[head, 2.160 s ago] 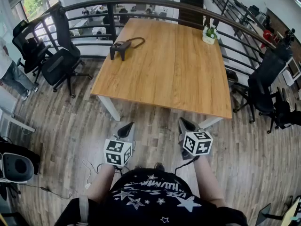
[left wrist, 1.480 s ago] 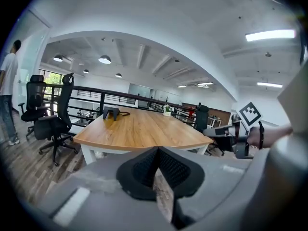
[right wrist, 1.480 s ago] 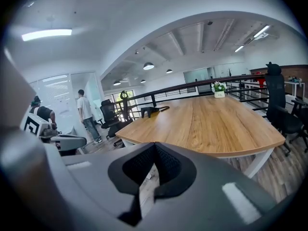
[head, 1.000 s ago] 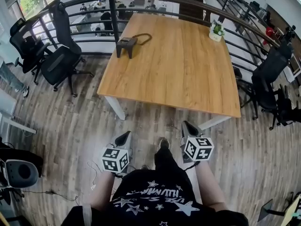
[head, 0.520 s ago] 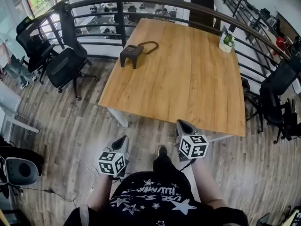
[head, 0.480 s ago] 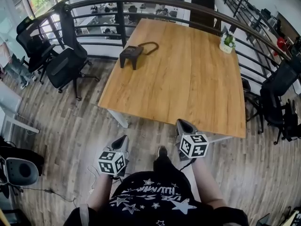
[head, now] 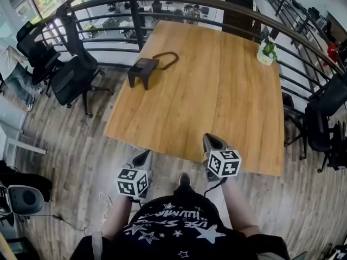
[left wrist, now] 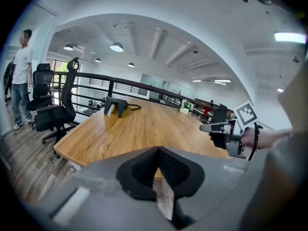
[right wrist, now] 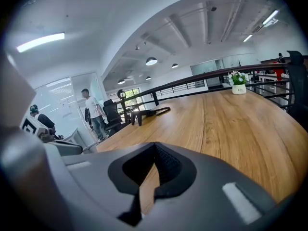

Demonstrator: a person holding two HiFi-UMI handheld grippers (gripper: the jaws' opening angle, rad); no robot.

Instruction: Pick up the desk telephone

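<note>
From the head view the desk telephone (head: 142, 69) is only a small dark shape at the far left of the table (head: 217, 107). I cannot make out its keys or handset. Its cord (head: 167, 58) loops behind it, toward the railing (head: 227, 7). In my left gripper view it looks propped up on a stand, though it is too far off to be sure. The chairs on the right (head: 324, 118) are cut by the picture's edge.

Compared with half a second ago, the table's near edge is closer to me. The right gripper (head: 213, 141) now reaches over that edge, while the left gripper (head: 142, 157) is over the floor just short of it. Both are well apart from the telephone.

I count one telephone, one potted plant (head: 265, 52) at the far right corner, two office chairs on the left (head: 70, 75), and two grippers. Each gripper's jaws are pressed together with nothing between them.
</note>
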